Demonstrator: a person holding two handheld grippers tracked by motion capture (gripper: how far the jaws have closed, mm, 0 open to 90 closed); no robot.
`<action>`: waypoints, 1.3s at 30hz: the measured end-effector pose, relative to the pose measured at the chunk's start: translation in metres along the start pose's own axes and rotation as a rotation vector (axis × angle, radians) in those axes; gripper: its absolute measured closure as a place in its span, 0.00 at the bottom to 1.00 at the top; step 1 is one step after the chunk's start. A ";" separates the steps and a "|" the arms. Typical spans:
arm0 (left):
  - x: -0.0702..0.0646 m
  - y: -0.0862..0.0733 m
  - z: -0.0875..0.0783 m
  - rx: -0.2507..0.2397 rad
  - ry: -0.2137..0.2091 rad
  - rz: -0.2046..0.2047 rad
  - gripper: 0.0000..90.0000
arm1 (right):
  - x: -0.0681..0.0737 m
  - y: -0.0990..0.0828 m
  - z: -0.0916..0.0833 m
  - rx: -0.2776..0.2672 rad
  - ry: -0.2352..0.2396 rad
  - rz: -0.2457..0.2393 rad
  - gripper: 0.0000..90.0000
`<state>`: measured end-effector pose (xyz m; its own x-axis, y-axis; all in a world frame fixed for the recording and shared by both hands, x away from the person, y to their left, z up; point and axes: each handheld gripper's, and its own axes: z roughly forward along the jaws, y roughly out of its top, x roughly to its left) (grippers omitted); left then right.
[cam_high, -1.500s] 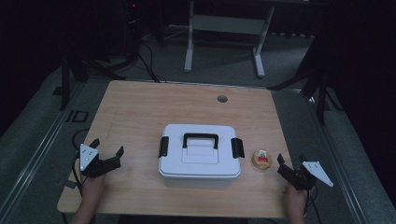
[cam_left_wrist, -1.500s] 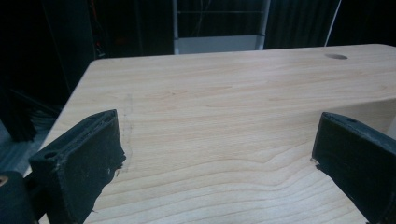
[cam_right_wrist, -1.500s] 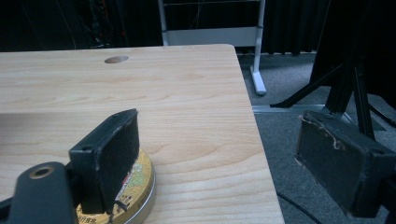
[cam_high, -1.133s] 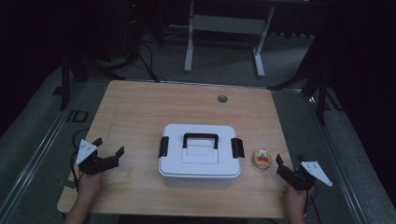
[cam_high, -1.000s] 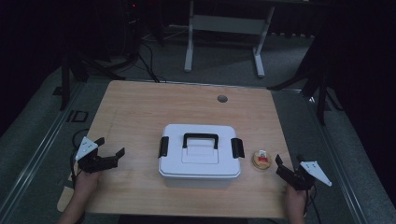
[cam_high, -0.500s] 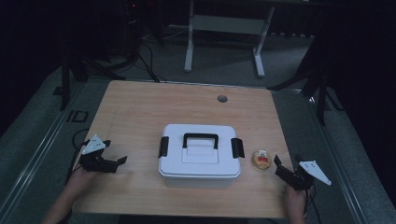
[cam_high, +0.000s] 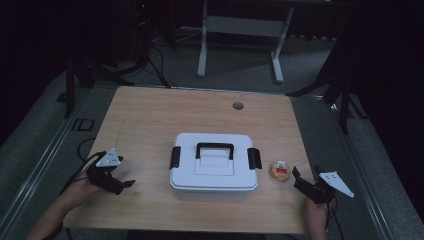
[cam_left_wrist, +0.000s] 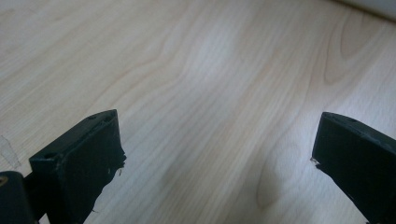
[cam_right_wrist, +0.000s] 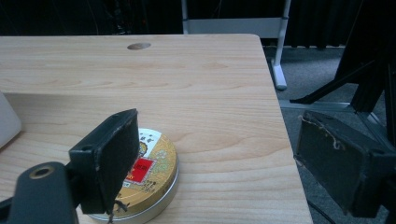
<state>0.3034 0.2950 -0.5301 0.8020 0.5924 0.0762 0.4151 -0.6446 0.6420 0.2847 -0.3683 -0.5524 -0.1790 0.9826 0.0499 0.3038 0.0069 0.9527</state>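
A white plastic box (cam_high: 214, 166) with a black handle and two black side latches stands shut at the middle of the wooden table (cam_high: 150, 120). A small round gold tin (cam_high: 280, 171) with a red label lies just right of it; in the right gripper view the tin (cam_right_wrist: 144, 186) sits partly behind the left jaw. My right gripper (cam_high: 305, 184) is open near the table's front right corner, a little right of the tin. My left gripper (cam_high: 119, 181) is open low over bare wood at the front left, its jaws wide apart and empty (cam_left_wrist: 215, 158).
A round cable hole (cam_high: 238, 105) sits in the table near its far edge. Beyond the table stands a metal desk frame (cam_high: 240, 35) on a dark floor. Black stand legs (cam_high: 335, 90) lie off the right side. A corner of the white box (cam_right_wrist: 7, 119) is at the left.
My left gripper has tipped down toward the tabletop and shifted slightly right, the forearm swinging out left. The right gripper has barely moved. Box and tin stay put.
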 end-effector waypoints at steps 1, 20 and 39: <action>0.000 0.001 -0.001 0.011 -0.004 0.014 0.01 | 0.000 0.000 0.000 0.000 0.001 0.004 0.15; 0.002 0.021 -0.008 0.371 -0.118 0.208 0.01 | 0.000 0.000 0.000 0.001 0.001 0.002 0.15; 0.007 0.059 -0.021 0.575 -0.155 0.086 0.03 | 0.000 0.000 -0.001 0.003 -0.002 -0.001 0.15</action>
<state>0.3240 0.2716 -0.4756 0.8786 0.4767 -0.0301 0.4766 -0.8709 0.1195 0.2842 -0.3687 -0.5523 -0.1778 0.9829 0.0482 0.3062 0.0087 0.9519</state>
